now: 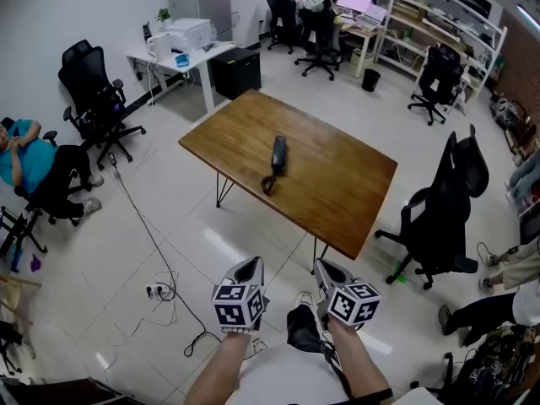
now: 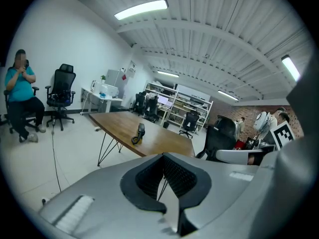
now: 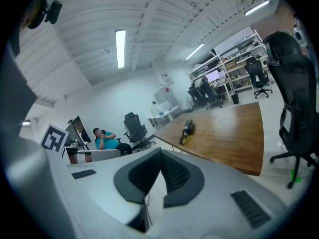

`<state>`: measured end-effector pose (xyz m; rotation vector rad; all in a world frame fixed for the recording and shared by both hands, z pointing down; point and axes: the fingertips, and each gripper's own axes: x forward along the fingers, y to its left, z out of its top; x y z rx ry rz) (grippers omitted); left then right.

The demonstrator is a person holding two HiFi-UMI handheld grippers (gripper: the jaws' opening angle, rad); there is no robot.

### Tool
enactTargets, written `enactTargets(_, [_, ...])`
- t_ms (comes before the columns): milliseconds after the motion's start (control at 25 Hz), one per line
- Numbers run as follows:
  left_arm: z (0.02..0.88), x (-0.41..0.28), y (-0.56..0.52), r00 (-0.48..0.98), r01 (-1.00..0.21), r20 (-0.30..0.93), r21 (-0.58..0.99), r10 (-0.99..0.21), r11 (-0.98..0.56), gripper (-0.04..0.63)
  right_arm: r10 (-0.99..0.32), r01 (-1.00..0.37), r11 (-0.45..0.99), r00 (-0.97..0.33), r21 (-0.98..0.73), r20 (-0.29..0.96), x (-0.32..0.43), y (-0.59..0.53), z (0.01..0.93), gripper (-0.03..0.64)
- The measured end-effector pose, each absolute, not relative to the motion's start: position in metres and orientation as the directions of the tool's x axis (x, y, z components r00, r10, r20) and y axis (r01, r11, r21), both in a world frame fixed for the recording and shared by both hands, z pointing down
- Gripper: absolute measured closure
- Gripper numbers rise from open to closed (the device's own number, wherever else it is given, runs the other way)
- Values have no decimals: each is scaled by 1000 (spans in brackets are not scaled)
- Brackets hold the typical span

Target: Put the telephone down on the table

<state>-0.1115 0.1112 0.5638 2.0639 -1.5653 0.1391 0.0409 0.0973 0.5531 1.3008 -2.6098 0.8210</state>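
Observation:
A black telephone handset (image 1: 278, 153) lies near the middle of the brown wooden table (image 1: 346, 197), its cord looped toward the near edge. In the left gripper view the telephone (image 2: 140, 132) is far ahead on the table (image 2: 162, 139). The right gripper view shows the telephone (image 3: 187, 127) just as distant. My left gripper (image 1: 251, 268) and right gripper (image 1: 326, 271) hang side by side over the floor, well short of the table. The left gripper (image 2: 163, 156) has its jaws together with nothing between them. So does the right gripper (image 3: 161, 151).
A black office chair (image 1: 439, 213) stands at the table's right end. Another chair (image 1: 94, 99) and a seated person (image 1: 25, 163) are at the left. Cables and a power strip (image 1: 160, 290) lie on the tiled floor. A white desk with a printer (image 1: 186, 45) stands behind.

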Motion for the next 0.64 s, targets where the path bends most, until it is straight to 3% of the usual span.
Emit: enactTargets(640, [558, -109, 101, 317, -918, 388, 354, -866, -177, 595, -708, -769, 502, -628, -396, 322, 39, 88, 543, 611])
